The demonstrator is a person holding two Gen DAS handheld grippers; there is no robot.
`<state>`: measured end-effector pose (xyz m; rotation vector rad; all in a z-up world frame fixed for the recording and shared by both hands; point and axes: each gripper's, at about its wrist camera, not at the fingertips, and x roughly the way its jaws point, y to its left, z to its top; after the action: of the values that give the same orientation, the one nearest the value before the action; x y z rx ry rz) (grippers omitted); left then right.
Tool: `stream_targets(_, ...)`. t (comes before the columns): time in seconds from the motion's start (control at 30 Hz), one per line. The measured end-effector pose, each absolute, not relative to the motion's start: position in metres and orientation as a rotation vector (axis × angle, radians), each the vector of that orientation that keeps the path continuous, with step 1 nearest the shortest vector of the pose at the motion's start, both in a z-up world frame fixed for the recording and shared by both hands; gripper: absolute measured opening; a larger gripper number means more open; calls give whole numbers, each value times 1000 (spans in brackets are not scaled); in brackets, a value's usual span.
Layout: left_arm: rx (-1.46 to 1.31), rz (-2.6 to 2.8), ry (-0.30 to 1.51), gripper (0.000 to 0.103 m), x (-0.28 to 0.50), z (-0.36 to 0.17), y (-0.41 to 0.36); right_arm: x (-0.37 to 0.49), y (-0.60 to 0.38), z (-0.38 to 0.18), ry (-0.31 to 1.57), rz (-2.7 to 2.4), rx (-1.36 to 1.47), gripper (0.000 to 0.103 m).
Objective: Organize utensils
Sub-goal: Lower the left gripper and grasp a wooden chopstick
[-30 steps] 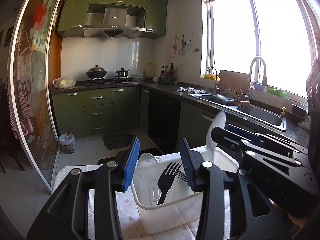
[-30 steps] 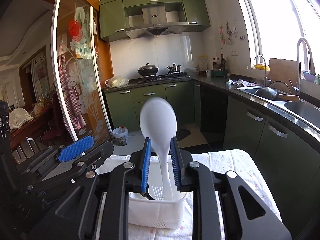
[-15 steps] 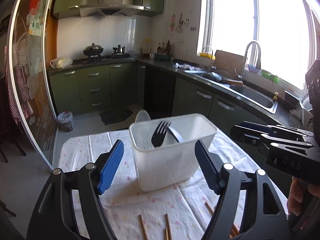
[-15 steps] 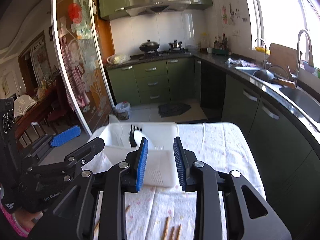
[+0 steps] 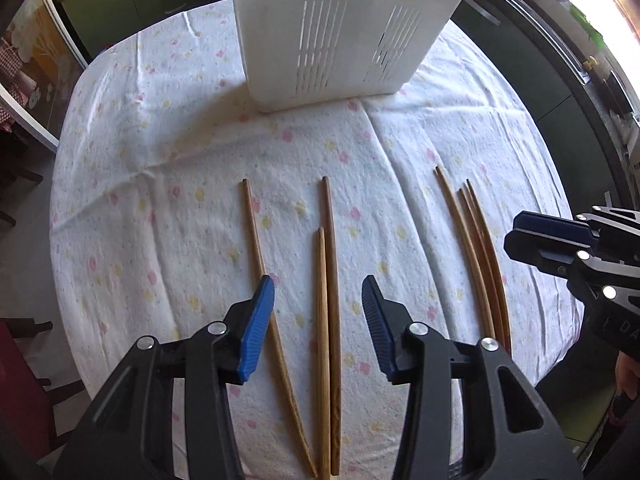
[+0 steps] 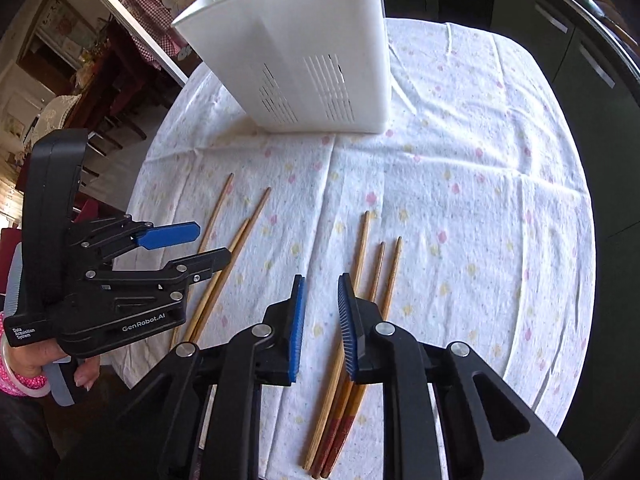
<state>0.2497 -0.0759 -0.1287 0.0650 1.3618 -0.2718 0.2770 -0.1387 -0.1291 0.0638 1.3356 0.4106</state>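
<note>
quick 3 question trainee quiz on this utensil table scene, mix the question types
1. How many chopsticks lie on the tablecloth?
2. True or false: the white utensil caddy lies tipped on its side.
3. Which group is the left gripper above: A) the left three chopsticks B) the right three chopsticks?

Key: 1. Six, in two groups of three. 2. False, it stands upright. 3. A; the right gripper is over the other group.

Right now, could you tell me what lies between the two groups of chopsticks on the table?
Only bare flowered tablecloth separates the left chopsticks from the right chopsticks, seen in both wrist views.
</note>
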Motion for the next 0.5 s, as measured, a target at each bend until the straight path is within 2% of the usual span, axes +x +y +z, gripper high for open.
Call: stream_targets(0.5,42,-188,1473,41,263,-137,-35,296,-119,-160,1452,420,58,16)
